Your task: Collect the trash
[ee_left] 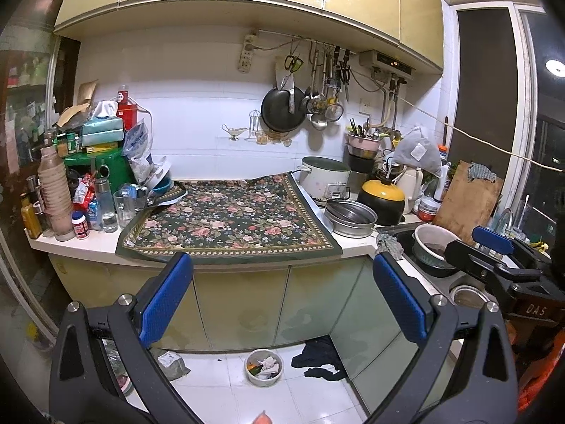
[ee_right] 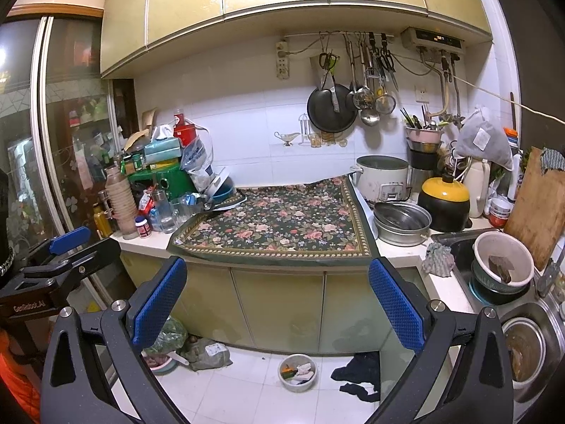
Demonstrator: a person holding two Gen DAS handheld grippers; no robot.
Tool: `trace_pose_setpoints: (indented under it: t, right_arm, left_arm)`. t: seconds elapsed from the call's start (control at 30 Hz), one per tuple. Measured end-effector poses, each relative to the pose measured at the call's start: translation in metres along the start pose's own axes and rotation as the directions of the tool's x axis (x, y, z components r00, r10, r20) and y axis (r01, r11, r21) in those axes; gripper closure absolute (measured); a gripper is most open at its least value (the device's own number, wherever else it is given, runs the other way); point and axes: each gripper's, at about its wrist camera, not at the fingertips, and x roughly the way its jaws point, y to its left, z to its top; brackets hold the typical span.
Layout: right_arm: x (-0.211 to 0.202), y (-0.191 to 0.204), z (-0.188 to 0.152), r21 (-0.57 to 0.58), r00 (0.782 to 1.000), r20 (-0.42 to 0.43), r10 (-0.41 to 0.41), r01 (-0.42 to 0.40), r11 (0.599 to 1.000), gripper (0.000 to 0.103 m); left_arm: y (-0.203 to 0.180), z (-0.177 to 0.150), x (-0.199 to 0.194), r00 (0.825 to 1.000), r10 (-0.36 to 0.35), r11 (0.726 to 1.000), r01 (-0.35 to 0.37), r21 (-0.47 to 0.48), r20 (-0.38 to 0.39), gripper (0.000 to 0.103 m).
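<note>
A small round bin (ee_left: 263,367) holding scraps of trash stands on the white tiled floor below the counter; it also shows in the right wrist view (ee_right: 297,371). My left gripper (ee_left: 282,296) is open and empty, held in front of the cabinet doors. My right gripper (ee_right: 277,300) is open and empty at about the same height. Each gripper shows in the other's view: the right one (ee_left: 494,247) at the right edge, the left one (ee_right: 67,243) at the left edge. A floral cloth (ee_left: 229,219) covers the counter's middle.
A dark cloth (ee_right: 360,371) lies on the floor right of the bin, grey-green bags (ee_right: 206,351) to its left. Bottles and boxes (ee_left: 88,176) crowd the counter's left. Pots (ee_left: 349,217) and a rice cooker (ee_right: 383,178) stand right. A sink with bowls (ee_right: 501,268) is far right.
</note>
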Motion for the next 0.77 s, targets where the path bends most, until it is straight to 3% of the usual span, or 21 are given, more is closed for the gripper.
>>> trace_pose_setpoints:
  t: [0.47, 0.77]
  right_arm:
    - [0.006, 0.001, -0.001, 0.001, 1.0, -0.011, 0.001, -0.001, 1.0, 0.001]
    - [0.026, -0.006, 0.002, 0.011, 0.999, -0.031, 0.015, -0.015, 1.0, 0.001]
  left_arm:
    - [0.004, 0.004, 0.007, 1.0, 0.004, 1.0, -0.004, -0.016, -0.005, 0.001]
    - [0.012, 0.011, 0.037, 0.999, 0.034, 0.999, -0.035, -0.037, -0.03, 0.001]
